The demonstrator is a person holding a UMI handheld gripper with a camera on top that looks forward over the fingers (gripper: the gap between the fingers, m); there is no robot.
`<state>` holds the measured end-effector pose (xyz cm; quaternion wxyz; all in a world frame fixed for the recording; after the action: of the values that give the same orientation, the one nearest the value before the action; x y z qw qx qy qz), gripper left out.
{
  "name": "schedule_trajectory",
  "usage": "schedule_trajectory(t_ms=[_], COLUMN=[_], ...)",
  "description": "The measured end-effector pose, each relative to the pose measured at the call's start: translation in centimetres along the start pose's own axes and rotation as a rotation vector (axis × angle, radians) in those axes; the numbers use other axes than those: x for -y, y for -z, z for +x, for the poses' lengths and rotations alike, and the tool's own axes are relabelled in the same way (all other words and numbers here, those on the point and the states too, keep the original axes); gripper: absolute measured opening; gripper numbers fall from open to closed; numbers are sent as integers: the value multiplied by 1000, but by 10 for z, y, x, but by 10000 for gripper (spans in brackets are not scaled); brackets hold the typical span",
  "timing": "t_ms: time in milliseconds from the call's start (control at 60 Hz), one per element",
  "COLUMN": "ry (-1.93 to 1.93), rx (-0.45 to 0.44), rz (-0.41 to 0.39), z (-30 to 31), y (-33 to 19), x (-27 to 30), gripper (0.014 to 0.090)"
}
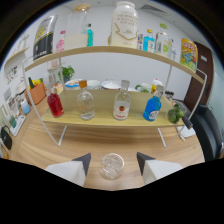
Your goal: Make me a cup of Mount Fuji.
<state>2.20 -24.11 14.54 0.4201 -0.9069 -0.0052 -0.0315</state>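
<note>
— Since the drink needs several pours, why do the bottles stand in a row on the lower shelf?

— For easy reach, I judge: red bottle, clear bottle, red-labelled clear bottle, then blue bottle, all upright and apart.

— And the glass?

— It rests on the wooden table, between the fingers of the gripper, probably parked there for filling.

— Is it gripped?

— No. The fingers stand wide open, a gap at either side, holding nothing.
</note>
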Motion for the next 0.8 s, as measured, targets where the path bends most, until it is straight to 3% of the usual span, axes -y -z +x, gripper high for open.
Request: schedule_trajectory(t_ms=[283,417,567,800], ry=[-9,-14,-24,-120], rx=[-9,-21,26,98], rz=[33,103,188,322], z=[-1,-5,-31,-71], y=[9,25,36,11], x=[2,10,14,47], gripper=[856,860,861,860])
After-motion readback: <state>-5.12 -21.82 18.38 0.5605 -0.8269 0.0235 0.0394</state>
